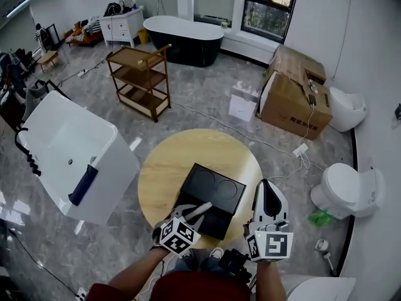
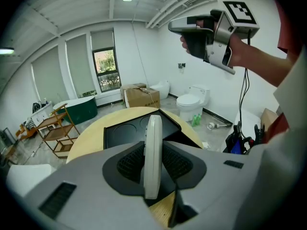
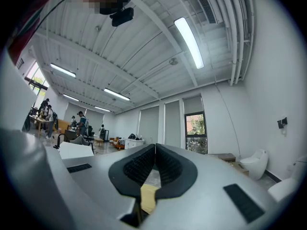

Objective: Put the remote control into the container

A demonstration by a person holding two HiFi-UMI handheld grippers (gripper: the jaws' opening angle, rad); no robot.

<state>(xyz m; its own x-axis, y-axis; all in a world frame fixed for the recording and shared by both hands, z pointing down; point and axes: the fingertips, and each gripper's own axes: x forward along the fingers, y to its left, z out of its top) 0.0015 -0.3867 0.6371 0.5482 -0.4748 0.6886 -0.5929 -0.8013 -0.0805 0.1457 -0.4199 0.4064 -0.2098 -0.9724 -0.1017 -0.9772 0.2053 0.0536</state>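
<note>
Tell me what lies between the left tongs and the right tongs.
Head view: part of the black container and a strip of round wooden table lie between the left tongs, holding the remote, and the right tongs.

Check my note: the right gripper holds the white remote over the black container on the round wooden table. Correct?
No, the side is wrong: the left gripper holds the white remote over the black container on the round wooden table. The left gripper view shows it clamped between those jaws.
</note>
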